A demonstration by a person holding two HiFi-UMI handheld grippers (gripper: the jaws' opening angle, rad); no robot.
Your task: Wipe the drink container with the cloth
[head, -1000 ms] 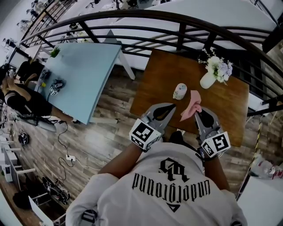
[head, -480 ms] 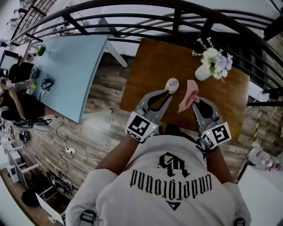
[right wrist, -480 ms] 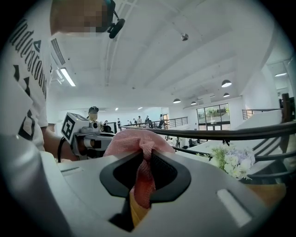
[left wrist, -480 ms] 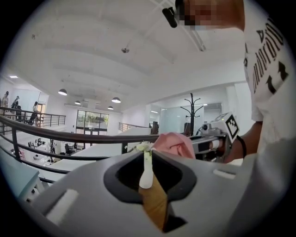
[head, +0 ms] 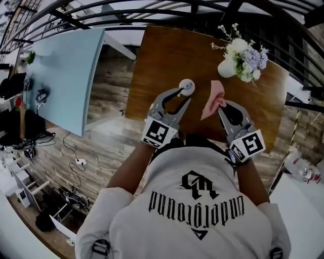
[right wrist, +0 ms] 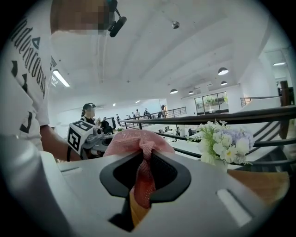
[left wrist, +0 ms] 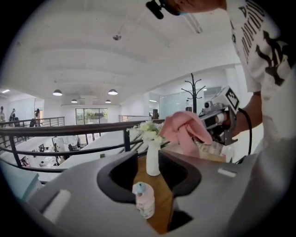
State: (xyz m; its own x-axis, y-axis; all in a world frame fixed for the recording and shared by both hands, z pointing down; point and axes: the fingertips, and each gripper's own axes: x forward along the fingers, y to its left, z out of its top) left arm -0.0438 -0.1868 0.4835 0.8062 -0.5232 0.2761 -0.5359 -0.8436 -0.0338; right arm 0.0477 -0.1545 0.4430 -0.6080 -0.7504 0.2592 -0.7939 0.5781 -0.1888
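Observation:
A small pale pink drink container (head: 186, 87) with a blue-topped white cap stands upright on the brown table (head: 167, 55). My left gripper (head: 182, 94) has reached it. Its jaws have just been opening and now stand apart. In the left gripper view the container (left wrist: 144, 201) stands between them, and the pads do not press on it. To the right, my right gripper (head: 221, 104) is shut on a pink cloth (head: 214, 97). The cloth (right wrist: 143, 159) bunches over the tips and hangs down between the jaws.
A white vase of flowers (head: 242, 56) stands at the table's far right, just beyond the cloth. A black railing (head: 152, 12) runs behind the table. A light blue table (head: 66, 66) stands to the left over wooden floor with cables (head: 81, 163).
Both grippers moved forward over the table toward the container. The left jaws, shut before, have opened around it. The cloth stayed in the right gripper.

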